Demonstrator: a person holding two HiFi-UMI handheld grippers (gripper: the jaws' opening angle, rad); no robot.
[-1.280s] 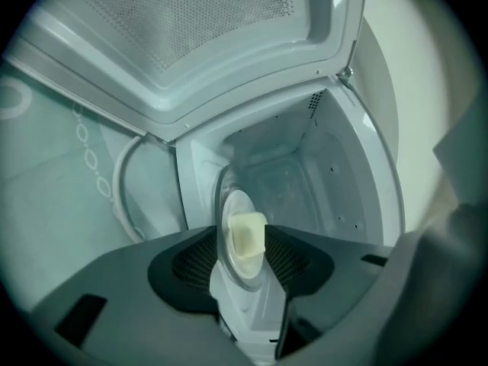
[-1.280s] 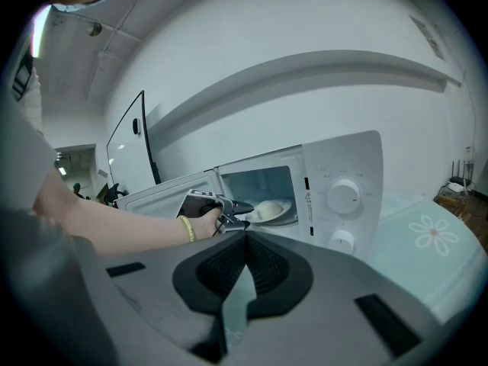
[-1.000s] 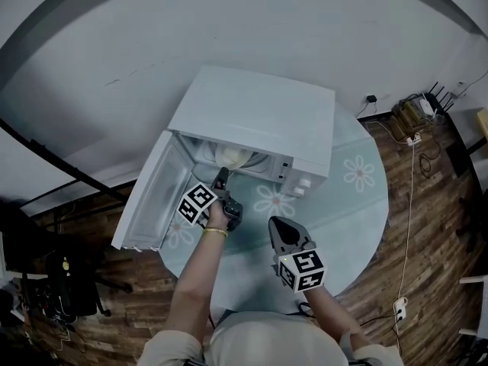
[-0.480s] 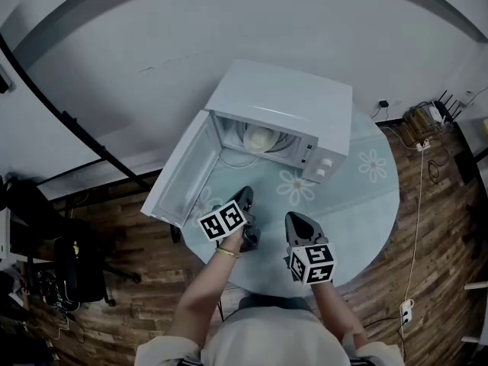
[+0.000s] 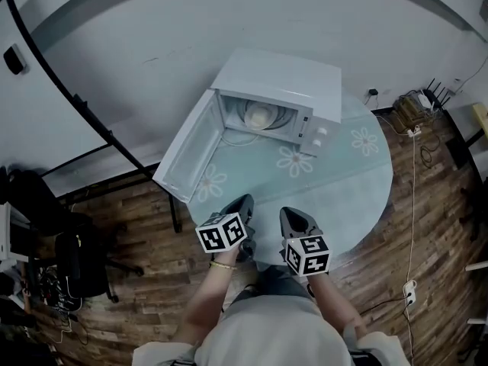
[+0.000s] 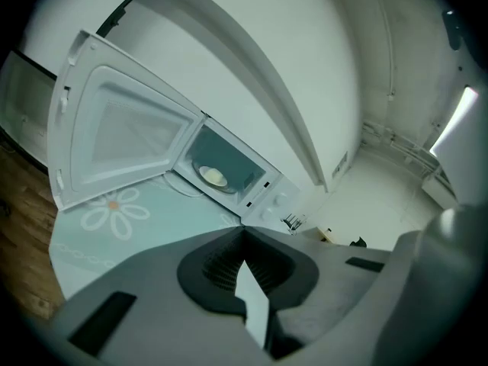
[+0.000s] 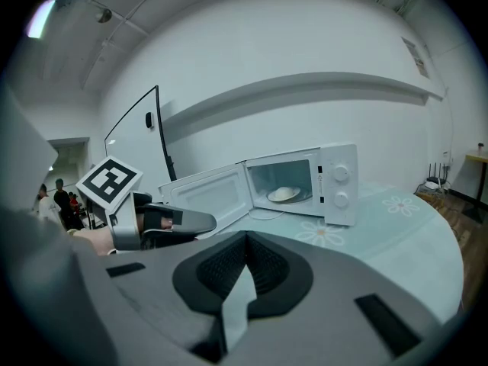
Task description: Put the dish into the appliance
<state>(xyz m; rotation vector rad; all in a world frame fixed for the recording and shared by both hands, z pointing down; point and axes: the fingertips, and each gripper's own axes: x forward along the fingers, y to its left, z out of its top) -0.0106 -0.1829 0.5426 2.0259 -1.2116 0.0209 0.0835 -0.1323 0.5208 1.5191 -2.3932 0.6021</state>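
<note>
Pulled back since a second ago, the left gripper [image 5: 245, 201] and right gripper [image 5: 287, 213] hover side by side over the table's [image 5: 347, 185] near rim, both pressed together and empty. Bare tabletop separates them from the microwave [image 5: 282, 86], whose door [image 5: 194, 152] stands wide open leftward. The dish [image 5: 259, 115] sits inside.

No legible text — none anywhere

Round flowered table [image 5: 358, 197], wooden floor [image 5: 435, 273]

Microwave [image 5: 286, 82]: white
Dish [image 5: 260, 116]: cream
Table [image 5: 343, 181]: pale teal, white daisies
Floor [image 5: 427, 227]: brown wood planks
</note>
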